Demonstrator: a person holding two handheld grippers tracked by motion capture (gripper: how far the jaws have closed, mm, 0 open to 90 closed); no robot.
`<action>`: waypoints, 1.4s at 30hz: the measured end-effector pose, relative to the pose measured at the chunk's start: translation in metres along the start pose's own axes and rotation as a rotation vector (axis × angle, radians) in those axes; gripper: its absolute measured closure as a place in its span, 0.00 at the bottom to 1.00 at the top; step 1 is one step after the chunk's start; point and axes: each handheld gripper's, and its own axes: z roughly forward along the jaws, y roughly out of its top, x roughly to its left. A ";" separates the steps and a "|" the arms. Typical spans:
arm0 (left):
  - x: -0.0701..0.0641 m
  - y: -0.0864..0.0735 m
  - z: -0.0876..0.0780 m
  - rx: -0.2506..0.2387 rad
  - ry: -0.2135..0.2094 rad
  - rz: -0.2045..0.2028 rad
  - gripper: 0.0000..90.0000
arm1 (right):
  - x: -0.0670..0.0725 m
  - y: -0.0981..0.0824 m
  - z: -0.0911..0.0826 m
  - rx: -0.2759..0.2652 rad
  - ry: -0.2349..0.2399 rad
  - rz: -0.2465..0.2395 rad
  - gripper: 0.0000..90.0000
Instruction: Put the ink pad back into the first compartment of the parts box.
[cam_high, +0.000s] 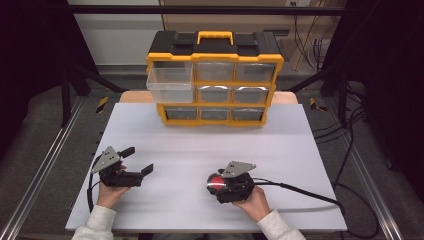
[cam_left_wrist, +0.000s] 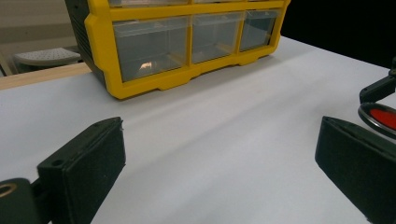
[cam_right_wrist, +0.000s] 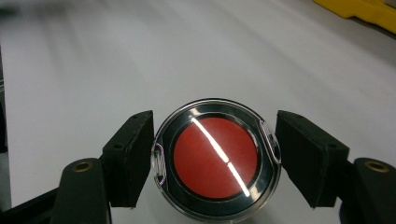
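A round clear case with a red disc (cam_right_wrist: 215, 156) sits between the two jaws of my right gripper (cam_right_wrist: 215, 161), which press its left and right rims. In the high view this gripper (cam_high: 216, 183) rests low over the white table (cam_high: 280, 145), front centre-right, with the red case (cam_high: 215, 181) at its tip. My left gripper (cam_high: 138, 160) is at the front left, open, its jaws wide apart with nothing between them. In the left gripper view the gripper (cam_left_wrist: 222, 177) looks over bare table, and the red case (cam_left_wrist: 380, 116) appears at the right edge.
A yellow and black drawer organizer (cam_high: 215, 55) stands at the back of the table. Its top-left clear drawer (cam_high: 170, 82) is pulled out and looks empty. The organizer's bottom drawers (cam_left_wrist: 154, 44) are shut. A black cable (cam_high: 300, 191) trails right from the right gripper.
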 end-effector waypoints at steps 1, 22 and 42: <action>0.000 0.000 0.000 0.000 0.000 0.000 0.02 | 0.000 0.001 -0.001 -0.003 -0.001 0.000 0.33; 0.000 0.000 0.001 0.004 -0.001 0.002 0.02 | -0.010 0.016 -0.025 -0.076 -0.033 0.021 0.34; 0.000 0.000 0.001 0.004 0.002 0.001 0.01 | -0.029 0.037 -0.055 -0.163 -0.074 0.064 0.34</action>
